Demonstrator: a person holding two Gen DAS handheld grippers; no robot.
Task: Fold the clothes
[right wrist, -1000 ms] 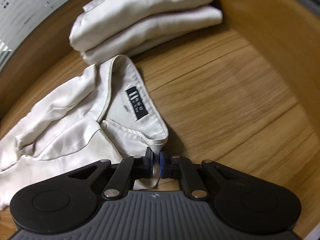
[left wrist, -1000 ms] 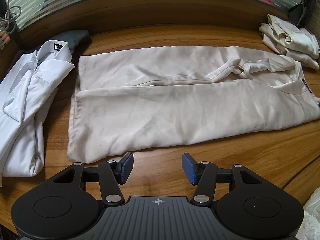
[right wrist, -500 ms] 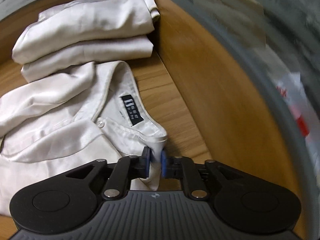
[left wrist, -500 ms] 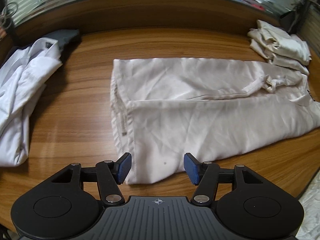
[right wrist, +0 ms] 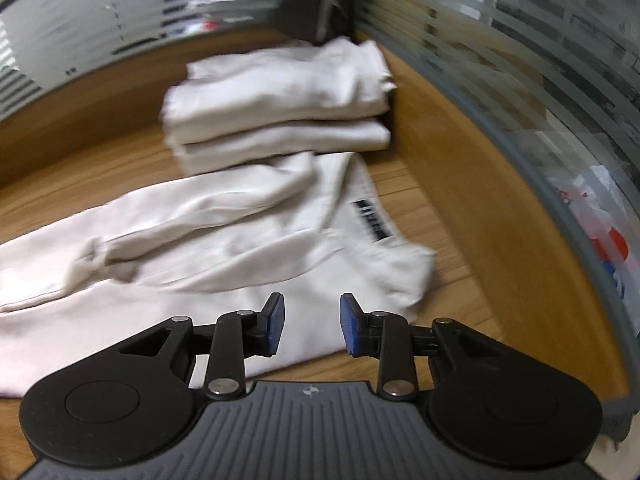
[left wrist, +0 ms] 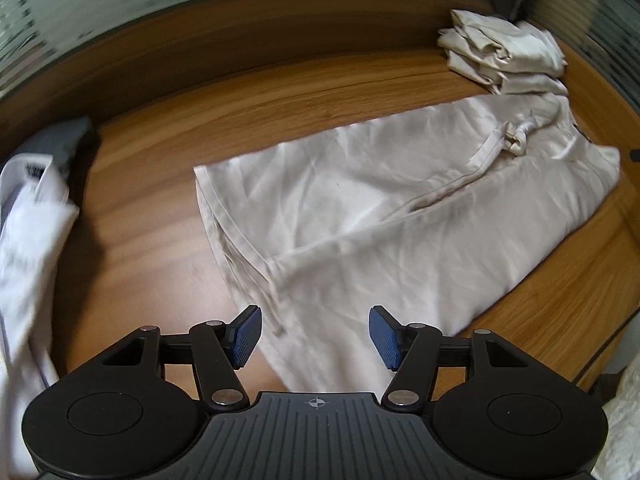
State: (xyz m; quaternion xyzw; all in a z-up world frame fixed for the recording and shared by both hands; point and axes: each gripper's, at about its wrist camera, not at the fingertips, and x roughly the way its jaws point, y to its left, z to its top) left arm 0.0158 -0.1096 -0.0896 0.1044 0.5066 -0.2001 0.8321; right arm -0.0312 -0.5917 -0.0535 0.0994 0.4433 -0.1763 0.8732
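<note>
A cream shirt [left wrist: 400, 208] lies folded lengthwise on the wooden table, its hem end toward my left gripper and its collar end at the right. My left gripper [left wrist: 314, 336] is open, with the shirt's hem corner lying between its blue pads. In the right wrist view the same shirt [right wrist: 240, 248] shows its collar with a black label [right wrist: 370, 222]. My right gripper [right wrist: 312, 328] is open and holds nothing, just above the collar-end fabric.
A stack of folded cream garments [left wrist: 504, 56] sits at the back right corner, also in the right wrist view [right wrist: 280, 108]. A crumpled white shirt [left wrist: 28, 240] lies at the left over a grey garment [left wrist: 64, 140]. A wooden rim and a glass partition [right wrist: 520, 80] bound the table.
My right gripper has opened and let go of the shirt's collar, then pulled back a little. My left gripper has moved right over the hem corner, staying open. Both views are blurred by motion.
</note>
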